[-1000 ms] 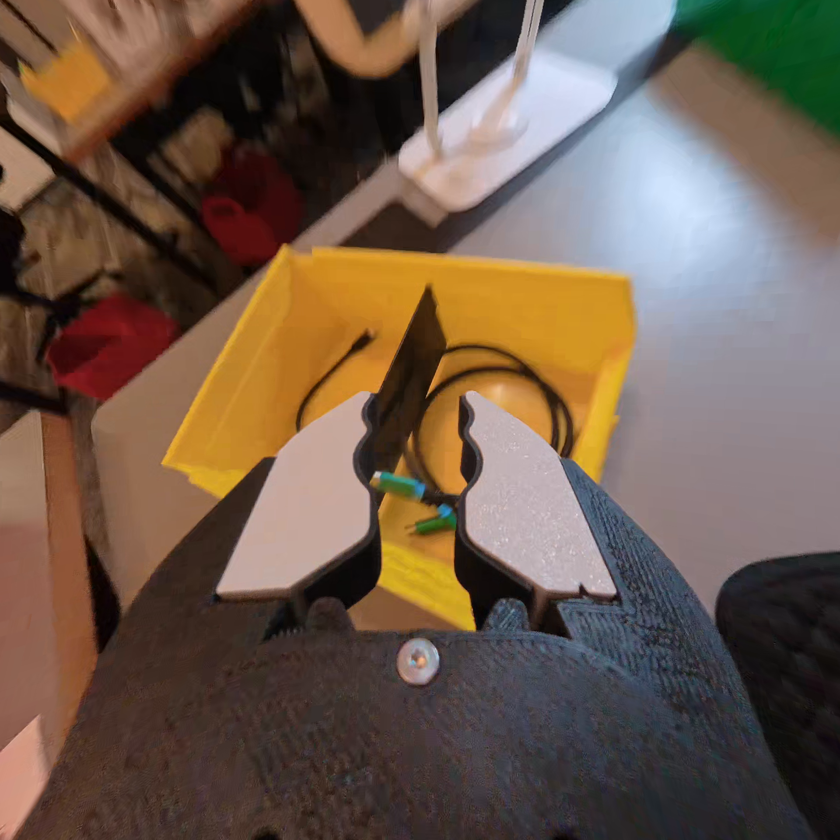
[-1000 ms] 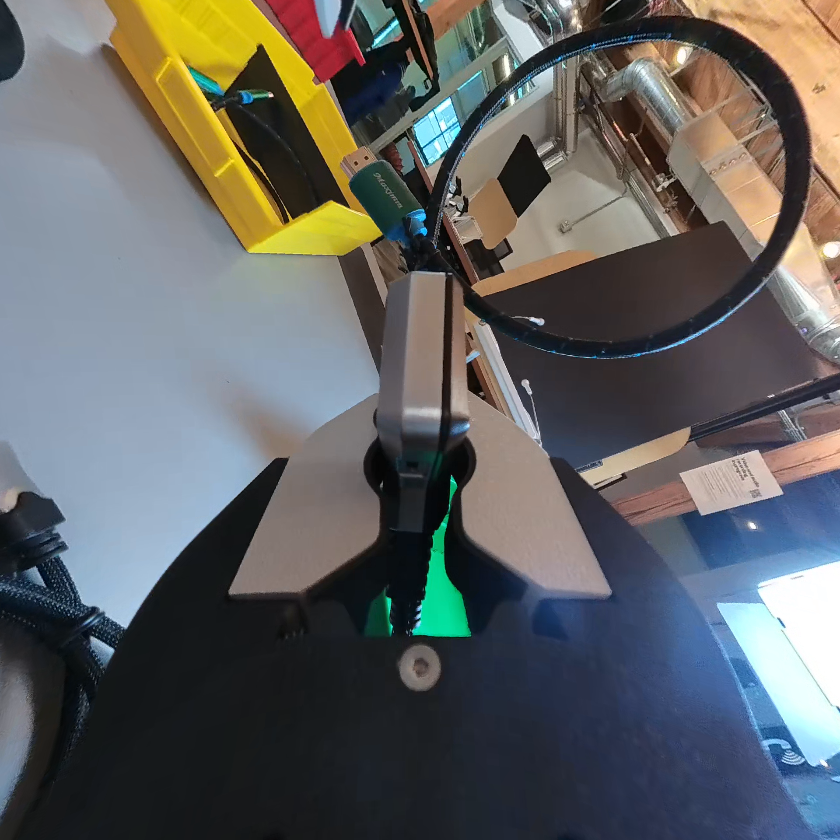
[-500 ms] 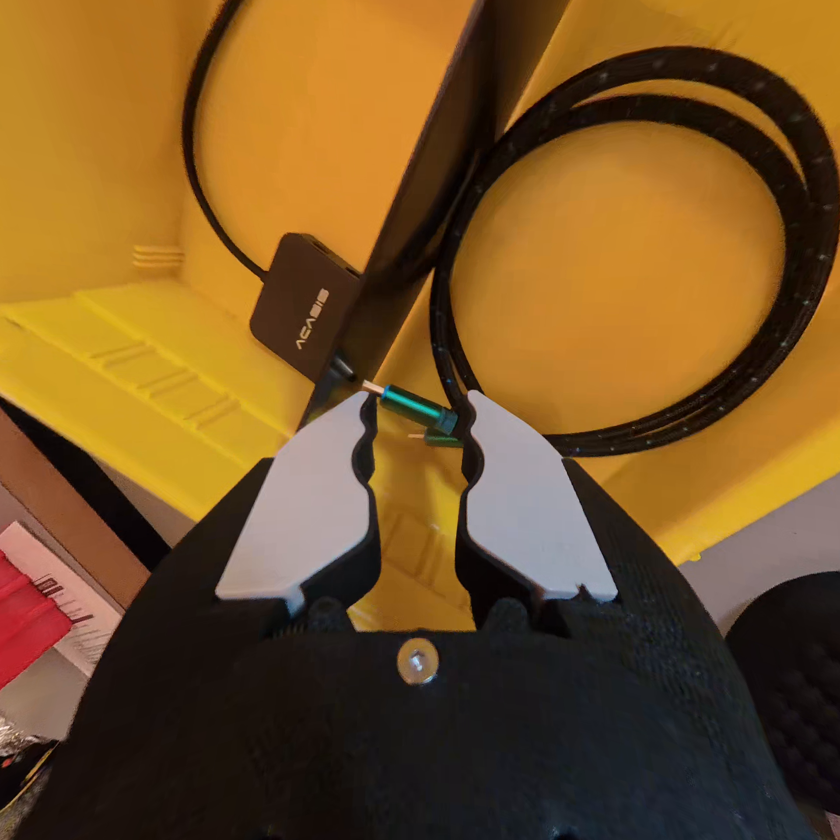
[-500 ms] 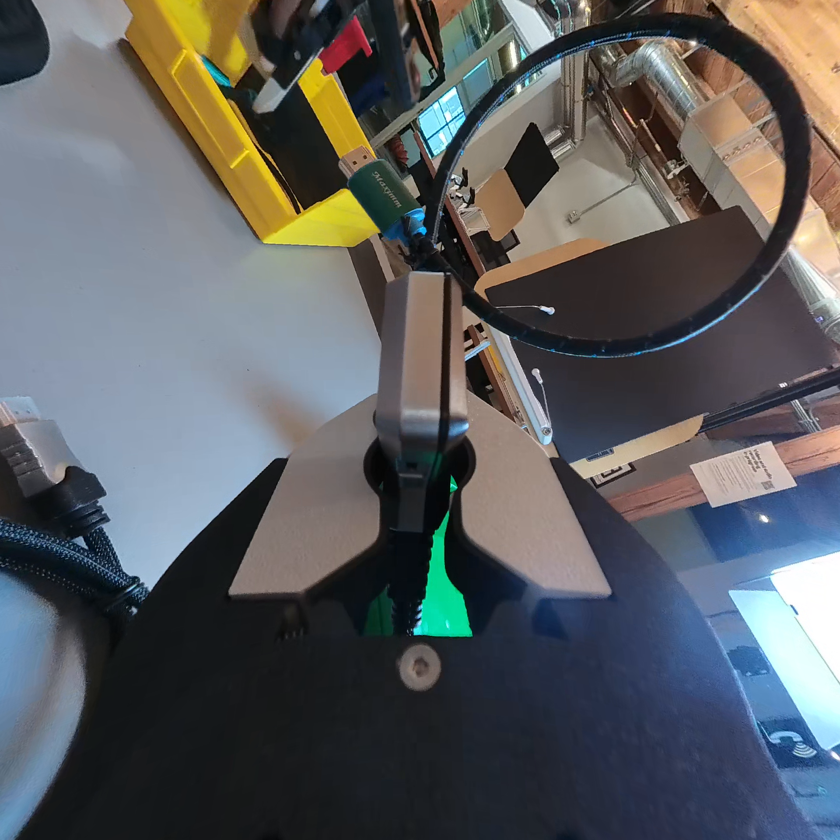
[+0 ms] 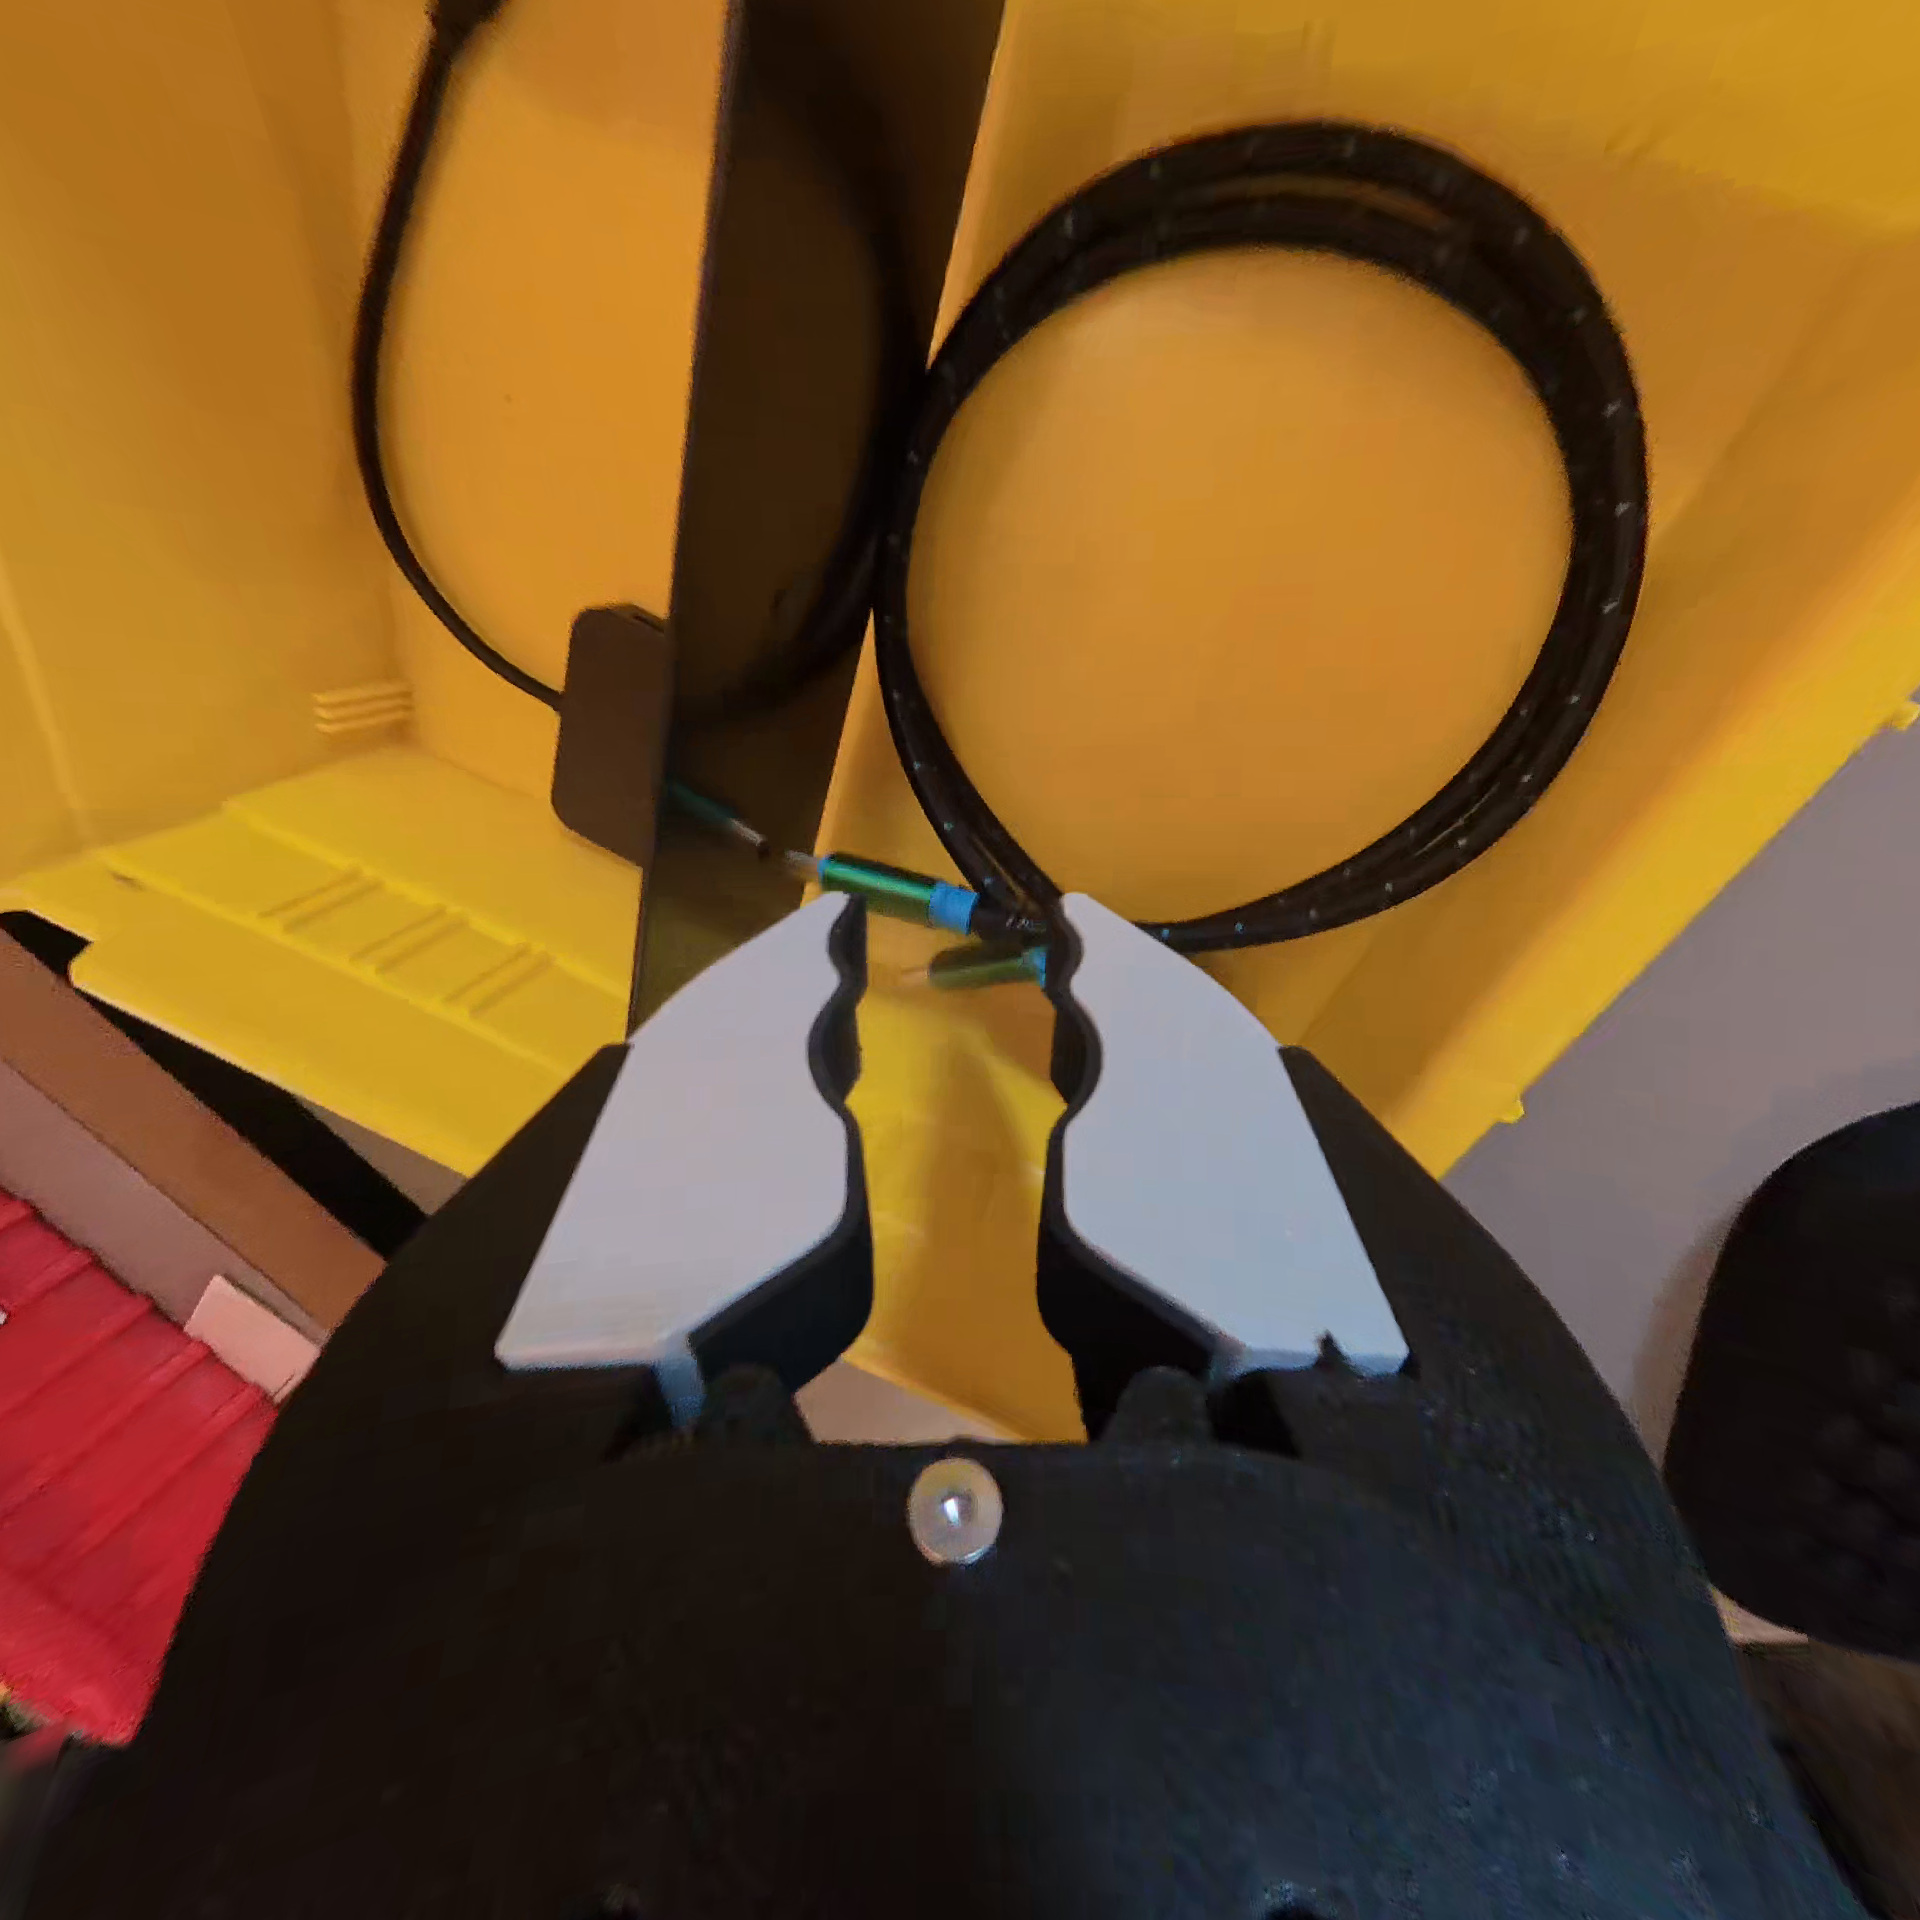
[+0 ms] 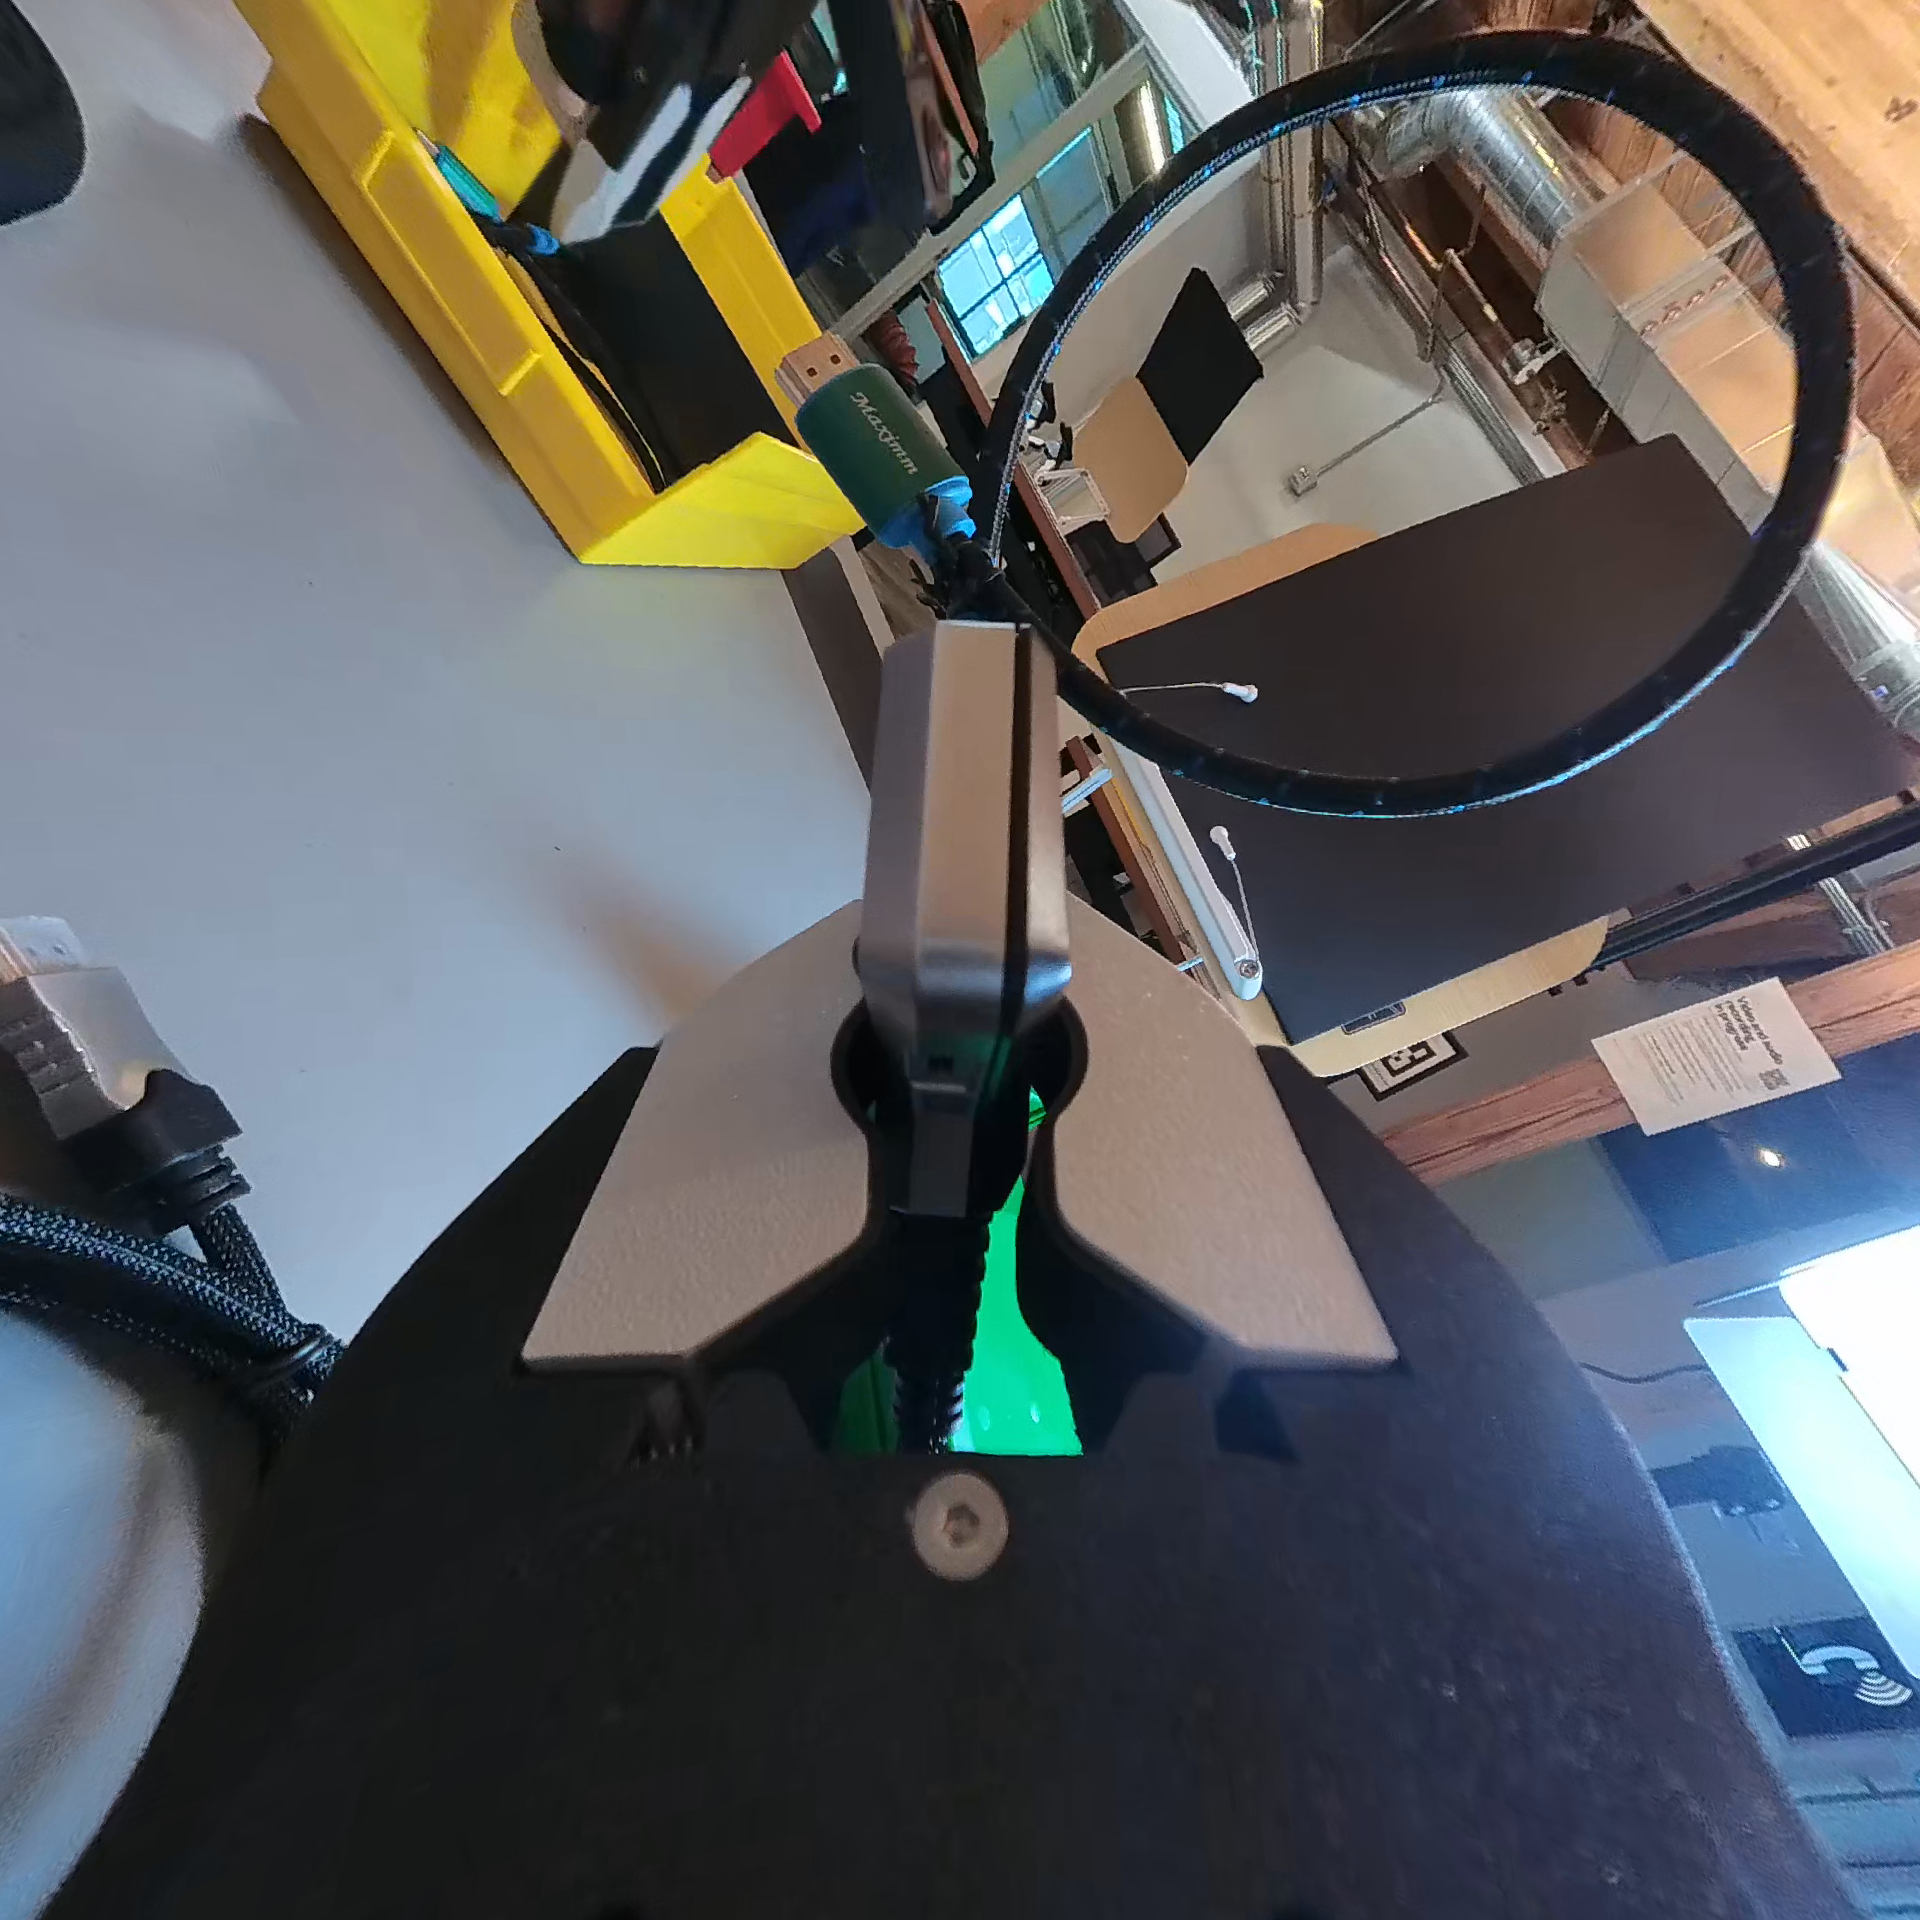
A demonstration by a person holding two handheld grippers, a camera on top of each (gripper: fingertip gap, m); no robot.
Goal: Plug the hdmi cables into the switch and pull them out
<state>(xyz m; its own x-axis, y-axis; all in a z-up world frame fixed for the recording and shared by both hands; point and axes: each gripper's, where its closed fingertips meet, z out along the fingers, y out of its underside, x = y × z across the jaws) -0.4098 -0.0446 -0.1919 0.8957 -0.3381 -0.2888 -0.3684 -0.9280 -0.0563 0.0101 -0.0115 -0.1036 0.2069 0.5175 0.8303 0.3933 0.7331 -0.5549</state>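
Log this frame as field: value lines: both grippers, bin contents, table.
left gripper: open, over the yellow bin, nothing held
target ahead: green plug of the coiled cable, right of the black divider
left compartment: black adapter with thin lead
right gripper: shut on grey switch
plugged in: one green-plug cable, looping above
table: grey plug, loose

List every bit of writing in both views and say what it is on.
I name the bearers only and do not copy wording.
On the green HDMI plug: a pale script word along its sleeve, legible.
On the paper sheet at the right: small print and a square code, too small to read.
On the black sign at the lower right: a white symbol, partly cut off.
Left wrist view: no writing shows.
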